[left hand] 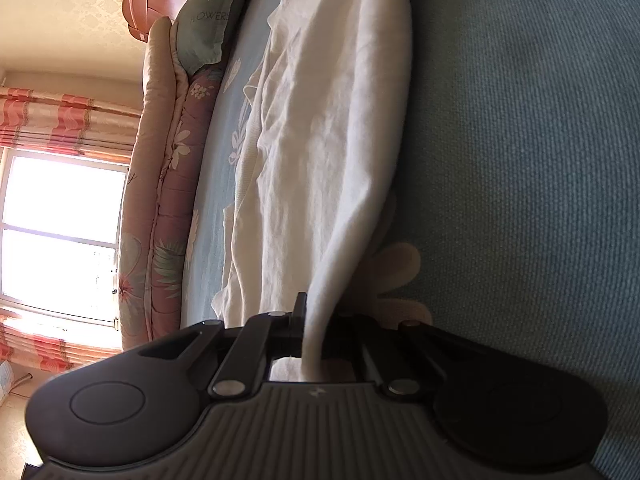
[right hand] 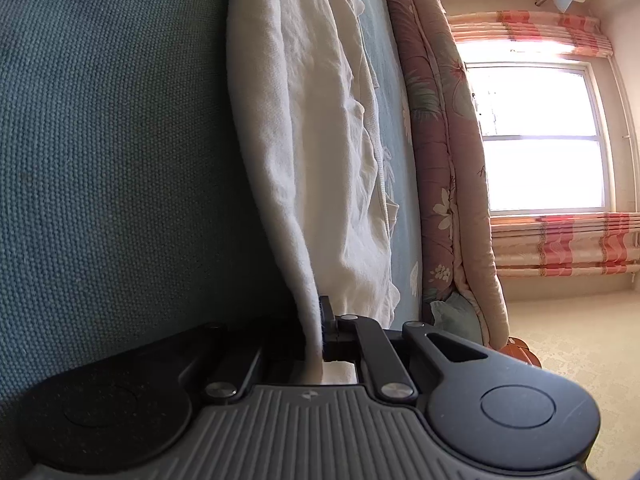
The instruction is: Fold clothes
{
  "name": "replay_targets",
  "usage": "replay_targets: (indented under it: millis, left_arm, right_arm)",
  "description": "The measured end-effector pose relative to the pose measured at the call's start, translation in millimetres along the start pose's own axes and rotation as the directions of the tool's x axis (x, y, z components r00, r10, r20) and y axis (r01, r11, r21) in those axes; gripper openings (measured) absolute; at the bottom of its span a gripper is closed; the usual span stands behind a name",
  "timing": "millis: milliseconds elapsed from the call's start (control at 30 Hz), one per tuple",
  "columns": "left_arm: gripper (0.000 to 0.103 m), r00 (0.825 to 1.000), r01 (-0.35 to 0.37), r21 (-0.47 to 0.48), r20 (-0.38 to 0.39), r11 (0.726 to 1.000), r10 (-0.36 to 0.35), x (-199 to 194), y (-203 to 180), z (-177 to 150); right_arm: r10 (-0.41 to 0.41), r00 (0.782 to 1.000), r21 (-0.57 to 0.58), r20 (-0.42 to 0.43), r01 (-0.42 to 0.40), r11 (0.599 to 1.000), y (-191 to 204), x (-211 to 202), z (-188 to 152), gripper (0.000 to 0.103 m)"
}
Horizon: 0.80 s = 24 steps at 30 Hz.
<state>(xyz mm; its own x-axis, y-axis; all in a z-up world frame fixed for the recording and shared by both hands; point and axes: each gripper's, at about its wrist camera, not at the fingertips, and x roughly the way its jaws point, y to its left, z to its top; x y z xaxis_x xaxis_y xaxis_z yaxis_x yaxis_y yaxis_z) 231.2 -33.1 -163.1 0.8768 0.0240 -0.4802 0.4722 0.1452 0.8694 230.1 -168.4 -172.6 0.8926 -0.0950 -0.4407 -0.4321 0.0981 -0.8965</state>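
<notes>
Two grippers share one job here, and the bed (left hand: 520, 160) with its teal sheet gives plenty of flat room for it. Along its far side lie a rolled quilt (left hand: 160, 200) and a pillow (left hand: 204, 28), near the window (right hand: 540, 136). The white garment (left hand: 320, 140) is stretched between the hands, one edge lifted, the rest rumpled on the sheet. The left gripper (left hand: 308, 328) is pressed together on one end of that edge, the right gripper (right hand: 318, 332) pinches the other end. To fold well, I judge both hands should carry the edge across together, level and taut, then lay it down on the lower layer's edge before letting go
</notes>
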Motion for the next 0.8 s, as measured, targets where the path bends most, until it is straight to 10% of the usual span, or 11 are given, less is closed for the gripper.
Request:
replay_targets:
  millis: [800]
  left_arm:
    - [0.000,0.999,-0.045,-0.007,-0.002,0.999,0.045,-12,15,0]
  right_arm:
    - [-0.005,1.000,-0.010,0.013,0.005,1.000,-8,-5,-2,0.007]
